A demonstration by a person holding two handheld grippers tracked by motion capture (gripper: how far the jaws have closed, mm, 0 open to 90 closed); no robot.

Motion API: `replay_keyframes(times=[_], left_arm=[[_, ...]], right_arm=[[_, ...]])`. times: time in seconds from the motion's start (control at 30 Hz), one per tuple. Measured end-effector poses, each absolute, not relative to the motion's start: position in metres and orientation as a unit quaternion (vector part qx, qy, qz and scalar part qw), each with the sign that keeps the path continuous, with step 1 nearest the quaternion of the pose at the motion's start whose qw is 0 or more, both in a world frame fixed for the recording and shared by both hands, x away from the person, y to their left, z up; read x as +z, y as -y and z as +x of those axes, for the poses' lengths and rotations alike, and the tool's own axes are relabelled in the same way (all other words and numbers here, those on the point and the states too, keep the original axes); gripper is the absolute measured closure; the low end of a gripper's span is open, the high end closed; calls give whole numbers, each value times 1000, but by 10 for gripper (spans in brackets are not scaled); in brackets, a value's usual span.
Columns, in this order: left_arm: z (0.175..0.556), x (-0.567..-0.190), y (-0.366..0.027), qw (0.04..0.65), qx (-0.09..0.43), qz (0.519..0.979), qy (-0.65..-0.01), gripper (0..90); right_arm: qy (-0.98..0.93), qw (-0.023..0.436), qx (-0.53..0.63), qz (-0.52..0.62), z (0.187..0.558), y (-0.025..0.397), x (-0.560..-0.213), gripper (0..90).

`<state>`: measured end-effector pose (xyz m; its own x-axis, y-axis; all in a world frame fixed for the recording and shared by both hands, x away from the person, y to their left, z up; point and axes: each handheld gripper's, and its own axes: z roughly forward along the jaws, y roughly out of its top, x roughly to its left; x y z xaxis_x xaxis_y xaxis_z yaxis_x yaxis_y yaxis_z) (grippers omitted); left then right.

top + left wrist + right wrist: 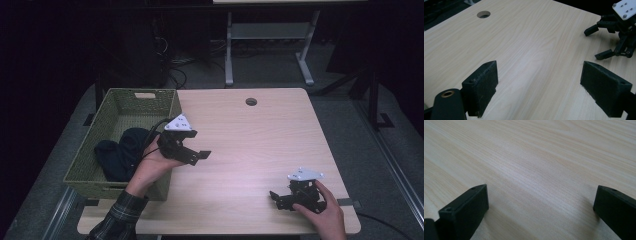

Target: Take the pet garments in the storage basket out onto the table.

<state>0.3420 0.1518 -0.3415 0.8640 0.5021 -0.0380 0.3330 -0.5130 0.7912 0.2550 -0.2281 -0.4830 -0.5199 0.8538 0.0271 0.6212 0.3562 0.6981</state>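
While the dark cloth [121,152] sits in the green basket [114,107], the left gripper [192,151] and right gripper [278,197] hang wide open over the table [250,140], holding nothing.

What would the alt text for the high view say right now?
A person holds the left tool open beside a green woven basket containing a dark cloth. The right tool is open, low over the wooden table near its front right corner.
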Motion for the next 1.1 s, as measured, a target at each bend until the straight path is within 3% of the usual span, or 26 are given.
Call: replay_keyframes(times=[1.1], left_arm=[[346, -332, -206, 432, 116, 849, -280, 144]], right_arm=[[-804, 173, 335, 459, 255, 228, -483, 0]])
